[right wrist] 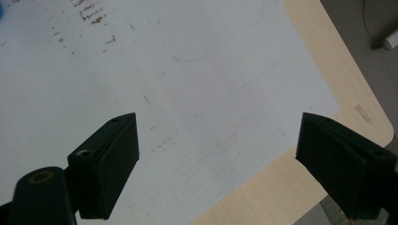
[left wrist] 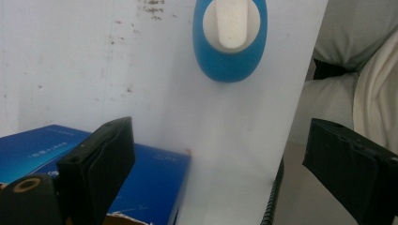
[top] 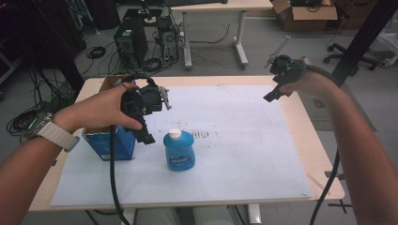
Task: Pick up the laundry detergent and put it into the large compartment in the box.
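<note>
The blue box sits at the left edge of the white mat, directly beneath the left gripper, whose jaws stand wide apart with nothing between them. Just ahead of those jaws and a little lower stands the blue bottle with its white cap, upright on the mat and apart from the box. If the left gripper drops toward the bottle from here, one jaw could catch the box edge or knock the tall, narrow bottle over; a grip taken high near the cap would likely tip it. Far to the right, the right gripper hangs above bare mat near the table edge, jaws also spread and empty, too distant to steady the bottle
</note>
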Demonstrator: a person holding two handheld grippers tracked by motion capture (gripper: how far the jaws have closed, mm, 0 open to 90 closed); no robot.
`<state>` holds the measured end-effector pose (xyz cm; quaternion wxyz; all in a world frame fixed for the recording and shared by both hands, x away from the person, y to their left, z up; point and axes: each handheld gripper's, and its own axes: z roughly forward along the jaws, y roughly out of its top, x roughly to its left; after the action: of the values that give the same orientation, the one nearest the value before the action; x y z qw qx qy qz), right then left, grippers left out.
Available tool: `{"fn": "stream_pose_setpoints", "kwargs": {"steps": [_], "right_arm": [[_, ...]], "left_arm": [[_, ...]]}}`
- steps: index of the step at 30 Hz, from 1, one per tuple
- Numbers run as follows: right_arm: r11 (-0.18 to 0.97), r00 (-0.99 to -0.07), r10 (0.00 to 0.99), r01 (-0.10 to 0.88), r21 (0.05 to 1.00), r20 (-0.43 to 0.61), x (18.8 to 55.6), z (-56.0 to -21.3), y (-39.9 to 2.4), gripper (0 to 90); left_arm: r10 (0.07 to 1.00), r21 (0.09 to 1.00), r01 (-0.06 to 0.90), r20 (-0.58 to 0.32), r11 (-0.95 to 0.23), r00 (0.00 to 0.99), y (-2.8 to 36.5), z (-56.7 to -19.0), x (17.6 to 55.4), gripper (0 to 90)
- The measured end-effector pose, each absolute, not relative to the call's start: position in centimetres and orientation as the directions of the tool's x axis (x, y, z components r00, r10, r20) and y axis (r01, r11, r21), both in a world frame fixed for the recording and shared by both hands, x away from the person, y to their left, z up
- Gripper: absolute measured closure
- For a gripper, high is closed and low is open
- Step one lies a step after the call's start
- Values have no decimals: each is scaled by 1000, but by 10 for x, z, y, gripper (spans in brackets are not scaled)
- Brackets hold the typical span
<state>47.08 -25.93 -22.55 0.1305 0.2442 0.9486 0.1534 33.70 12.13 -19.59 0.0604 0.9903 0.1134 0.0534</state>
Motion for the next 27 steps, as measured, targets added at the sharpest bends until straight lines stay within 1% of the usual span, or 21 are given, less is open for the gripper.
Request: {"fn": "stream_pose_setpoints", "kwargs": {"steps": [3,5,7,11,14,22,27], "right_arm": [[834,-846,504,425,353,-173,470,-225,-261,135],[832,-844,507,426,356,-173,470,-224,-262,134],[831,-844,507,426,358,-173,470,-224,-262,134],[830,-842,510,428,358,-175,470,-224,-263,132],[833,-846,504,422,357,-177,468,-224,-262,133],[833,-845,504,422,358,-178,467,-223,-262,133],[831,-843,507,423,360,-179,466,-222,-264,133]], "left_arm": [[236,140,221,96,-965,967,121,-193,338,76],[255,155,239,97,-959,962,120,-190,338,72],[253,146,237,103,-961,962,119,-189,338,70],[258,158,240,107,-958,960,118,-186,337,64],[239,154,220,113,-963,964,115,-182,337,64],[245,177,222,125,-959,961,112,-171,335,59],[229,172,205,137,-964,964,106,-163,336,56]]}}
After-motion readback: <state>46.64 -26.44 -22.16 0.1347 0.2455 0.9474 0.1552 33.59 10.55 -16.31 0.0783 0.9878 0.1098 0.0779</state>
